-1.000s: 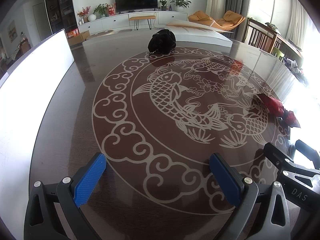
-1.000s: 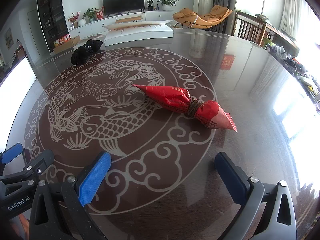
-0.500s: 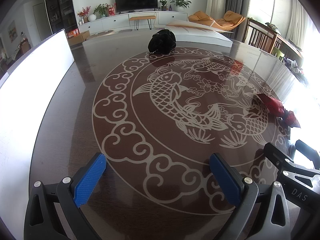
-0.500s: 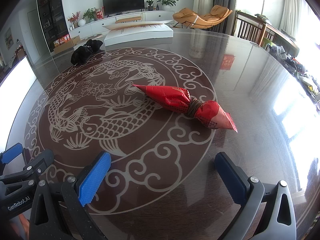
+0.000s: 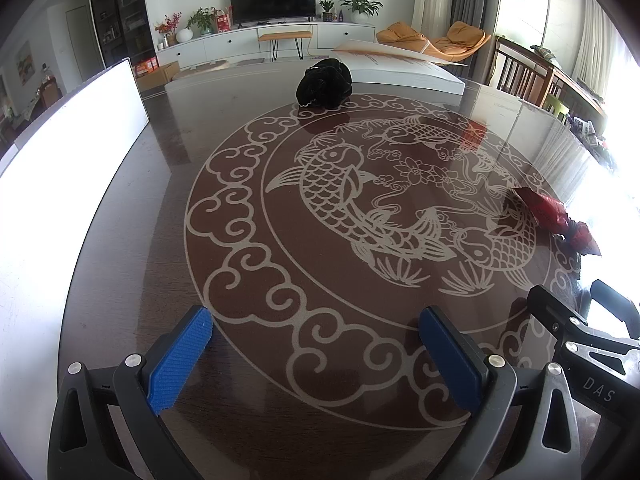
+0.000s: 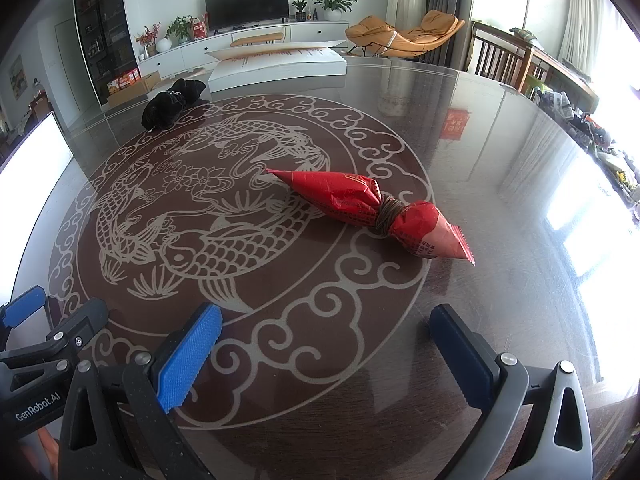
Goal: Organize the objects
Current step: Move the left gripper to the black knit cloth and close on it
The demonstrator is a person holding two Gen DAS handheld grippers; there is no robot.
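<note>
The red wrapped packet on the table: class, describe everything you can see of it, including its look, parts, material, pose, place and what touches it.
The red crinkled foil-like packet is long and tapers to a point at each end. A brown cord band is wound tightly round it nearer one end, pinching it into a longer and a shorter bulge. Small printed characters cover the wrapper, too fine to read. It lies flat, slantwise, on the glossy dark table with pale fish pattern, touching only that. It is apart from both open hand-held grippers.

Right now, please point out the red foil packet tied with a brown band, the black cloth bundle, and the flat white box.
Red foil packet (image 6: 344, 196): right wrist view, thicker half.
Black cloth bundle (image 5: 324, 85): left wrist view, its middle.
Flat white box (image 6: 280, 66): right wrist view, front wall.
</note>
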